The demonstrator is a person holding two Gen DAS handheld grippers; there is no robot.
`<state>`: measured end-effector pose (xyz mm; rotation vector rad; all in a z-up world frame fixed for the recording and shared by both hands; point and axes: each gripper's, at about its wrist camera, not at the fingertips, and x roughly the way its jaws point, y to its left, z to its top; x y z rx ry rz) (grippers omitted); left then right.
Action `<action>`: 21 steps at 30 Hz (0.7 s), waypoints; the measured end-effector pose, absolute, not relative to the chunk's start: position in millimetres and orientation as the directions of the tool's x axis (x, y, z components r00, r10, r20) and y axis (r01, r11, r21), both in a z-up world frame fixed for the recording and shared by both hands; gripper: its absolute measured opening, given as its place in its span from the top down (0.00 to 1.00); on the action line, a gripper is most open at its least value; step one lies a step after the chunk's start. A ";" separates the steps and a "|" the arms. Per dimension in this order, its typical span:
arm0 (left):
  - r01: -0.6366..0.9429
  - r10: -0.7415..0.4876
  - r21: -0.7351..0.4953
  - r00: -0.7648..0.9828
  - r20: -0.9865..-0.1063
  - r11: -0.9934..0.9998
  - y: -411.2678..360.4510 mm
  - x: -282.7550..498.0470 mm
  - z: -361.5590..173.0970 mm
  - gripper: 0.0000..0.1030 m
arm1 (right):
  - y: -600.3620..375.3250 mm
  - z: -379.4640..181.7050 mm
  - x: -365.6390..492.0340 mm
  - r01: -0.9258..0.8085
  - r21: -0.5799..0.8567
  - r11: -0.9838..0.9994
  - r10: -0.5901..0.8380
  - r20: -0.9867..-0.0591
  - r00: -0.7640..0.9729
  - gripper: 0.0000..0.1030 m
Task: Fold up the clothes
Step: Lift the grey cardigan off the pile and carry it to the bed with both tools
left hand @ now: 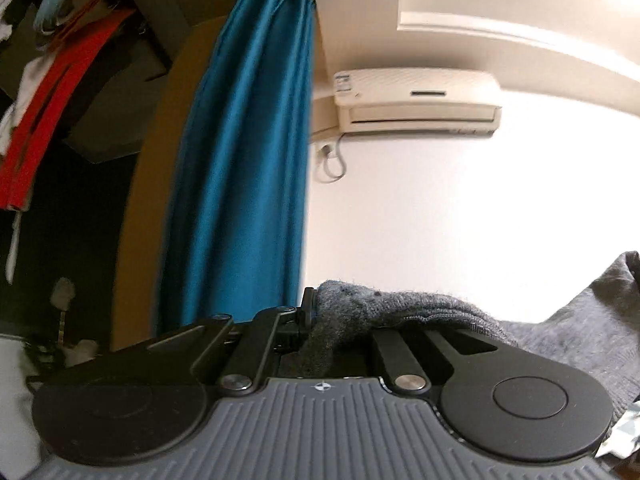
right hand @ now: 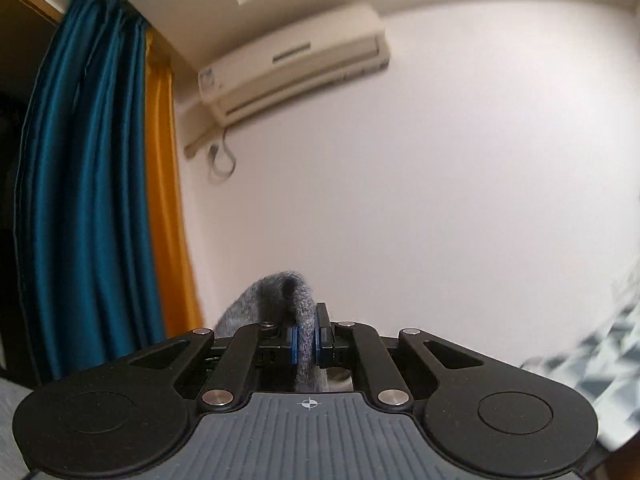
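Observation:
A grey knitted garment (left hand: 404,308) is pinched in my left gripper (left hand: 314,310), which is shut on a bunched edge of it. The cloth drapes to the right over the gripper's right arm and hangs down at the right edge. In the right wrist view my right gripper (right hand: 307,338) is shut on another fold of the same grey garment (right hand: 280,292), squeezed between its blue pads (right hand: 295,344). A loop of cloth arches above and left of the fingers. Both grippers are raised and point slightly upward at the wall.
A white wall with an air conditioner (left hand: 416,100) (right hand: 292,68) fills both views. A teal curtain (left hand: 244,168) (right hand: 84,200) hangs at the left, with an orange curtain (right hand: 166,208) beside it. Red hanging items (left hand: 52,100) show far left. Patterned fabric (right hand: 600,364) lies at lower right.

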<state>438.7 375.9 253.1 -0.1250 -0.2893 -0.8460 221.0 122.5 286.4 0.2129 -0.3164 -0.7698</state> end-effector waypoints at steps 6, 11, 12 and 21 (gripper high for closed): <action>0.783 -0.752 -0.011 0.601 0.270 0.622 302.2 369.8 240.2 0.95 | 92.5 278.0 111.3 0.716 0.214 0.665 -0.746 0.139 0.651 0.94; 0.786 -0.765 -0.032 0.610 0.207 0.618 224.7 270.0 218.8 0.95 | 52.7 249.9 -6.6 0.744 0.180 0.644 -0.761 0.050 0.647 0.94; 0.787 -0.769 -0.031 0.610 0.193 0.616 212.4 249.2 215.2 0.95 | 42.2 242.7 -32.6 0.749 0.180 0.637 -0.765 0.032 0.643 0.94; 0.892 -0.888 -0.017 0.452 0.090 0.452 59.7 100.1 187.2 0.96 | -33.2 194.8 -207.5 0.835 0.133 0.534 -0.829 -0.111 0.548 0.94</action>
